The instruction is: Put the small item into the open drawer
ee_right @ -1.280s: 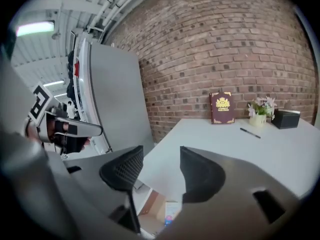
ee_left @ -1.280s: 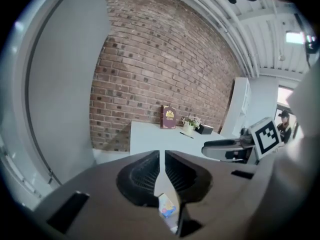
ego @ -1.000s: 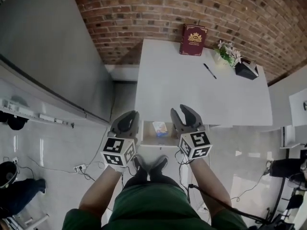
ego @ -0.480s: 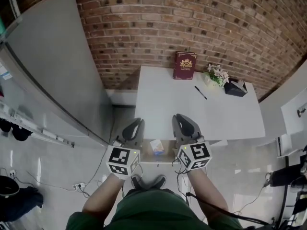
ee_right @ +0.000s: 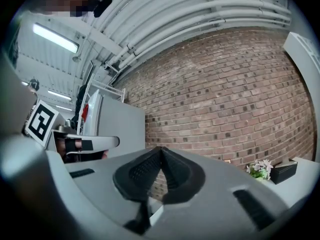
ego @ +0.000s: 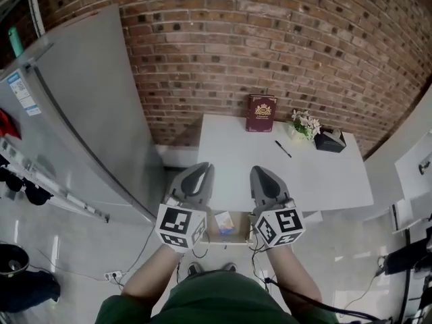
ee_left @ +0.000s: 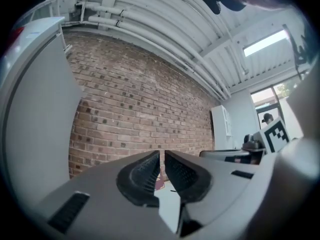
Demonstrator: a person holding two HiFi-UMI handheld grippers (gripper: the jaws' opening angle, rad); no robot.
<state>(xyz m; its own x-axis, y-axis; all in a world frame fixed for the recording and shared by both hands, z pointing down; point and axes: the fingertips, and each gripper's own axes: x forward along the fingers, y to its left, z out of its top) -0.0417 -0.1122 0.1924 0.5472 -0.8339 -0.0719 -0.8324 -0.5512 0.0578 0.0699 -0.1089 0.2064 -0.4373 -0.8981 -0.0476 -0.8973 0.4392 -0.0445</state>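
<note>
Both grippers have been lifted clear of the drawer [ego: 210,231] and are now held level over the near edge of the table [ego: 310,174]. The jaws of the right gripper [ego: 262,175] have just been closing and are brought tip to tip, with nothing between them. Those of the left gripper [ego: 201,174] are kept a thin slit apart, also empty. The item [ego: 225,221] is seen lying in the open drawer, below and between the grippers, unmoved. The placing is judged done; only the drawer might yet be shut.
</note>
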